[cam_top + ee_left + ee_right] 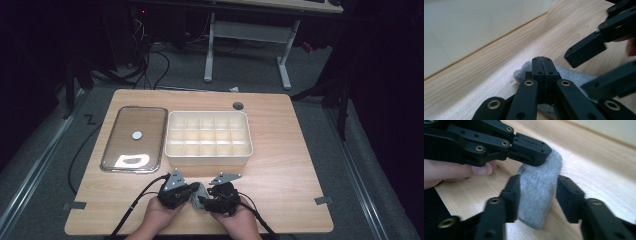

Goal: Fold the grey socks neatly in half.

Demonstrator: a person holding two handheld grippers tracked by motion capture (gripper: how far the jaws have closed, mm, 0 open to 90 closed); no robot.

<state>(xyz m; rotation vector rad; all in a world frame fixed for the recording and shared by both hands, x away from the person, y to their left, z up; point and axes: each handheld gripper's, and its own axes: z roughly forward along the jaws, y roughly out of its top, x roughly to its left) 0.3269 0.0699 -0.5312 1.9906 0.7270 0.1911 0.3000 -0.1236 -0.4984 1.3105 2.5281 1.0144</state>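
Grey felt-like cloth [537,195], folded or bundled, sits on the wooden table [280,170] at the near edge, directly between the two tools and in front of the white divided tray [208,152].

Left gripper [541,61]: jaws fully together, pinched on one end of the cloth; in its own view the fabric bulges out on both sides of the closed tips. In the right gripper view the same tips clamp the far upper end of the bundle.

Right gripper [537,195]: jaws parted, standing on either side of the cloth. One pad looks to graze the fabric, the other stands off with a gap, so no grip. State: open around the cloth, not holding.

Key relation: the cloth's long axis runs away from the right gripper's tips toward the left gripper's tips, so its free end lies between the right jaws and the clamped end is beyond them. Both hands are close; the left one alone has hold. Judgement: any regrasp by the right must close across the short width of the bundle, near its free end.

Beside the tray, farther from the tools, lies a clear lid [134,137] with a round white knob.

Writing, brands, labels: none legible on cloth, tray, lid or grippers.
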